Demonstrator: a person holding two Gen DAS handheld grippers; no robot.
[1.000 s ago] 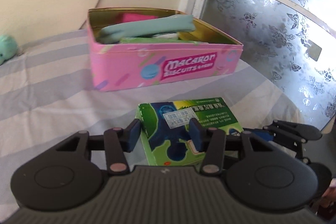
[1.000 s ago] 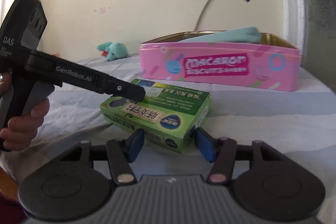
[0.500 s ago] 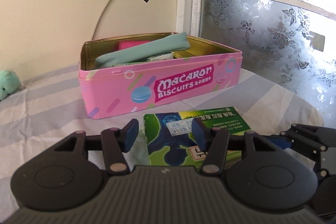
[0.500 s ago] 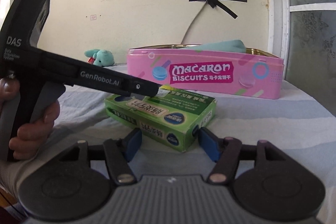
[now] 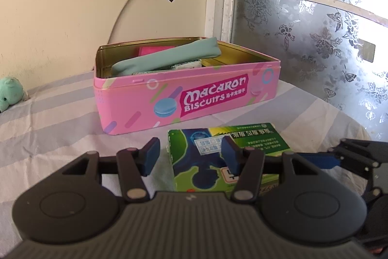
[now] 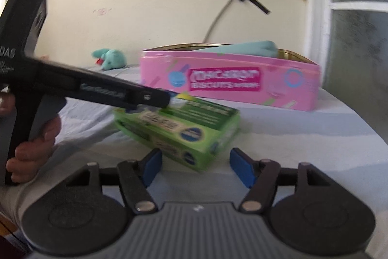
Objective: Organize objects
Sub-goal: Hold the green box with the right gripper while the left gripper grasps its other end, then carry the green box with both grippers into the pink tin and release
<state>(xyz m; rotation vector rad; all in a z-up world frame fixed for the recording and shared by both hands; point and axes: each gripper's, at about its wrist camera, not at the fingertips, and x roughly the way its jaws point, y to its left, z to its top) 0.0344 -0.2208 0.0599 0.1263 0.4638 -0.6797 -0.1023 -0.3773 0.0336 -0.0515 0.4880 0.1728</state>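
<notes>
Left wrist view: found left gripper (image 5: 189,154) with jaws parted, having just been opening; gripped nothing. Noted green carton (image 5: 194,174) lying flat on striped sheet (image 5: 60,125), with one end reaching in between these jaws. Recorded one pad over the carton's top face, the other clear of its side with a gap showing. Could not tell whether the pad over the top touched it. Observed pink biscuit tin (image 5: 184,98) straight ahead of the jaws, beyond the carton, lid off, with teal pouch (image 5: 167,56) and other items already inside.

Right wrist view, blurred: found right gripper (image 6: 197,169) likewise spread, jaws having just been opening further. Located carton's nearest corner just ahead of and between the two pads, touching neither.

Judged step in hand: carton held by neither gripper, pickup for the tin pending. Judged next move to call for squaring one pair of jaws across the carton's narrower sides, closing firmly, lifting above the tin wall, then lowering into the bare space beside the pouch. Flagged risk: corner grip likely to let carton twist.
</notes>
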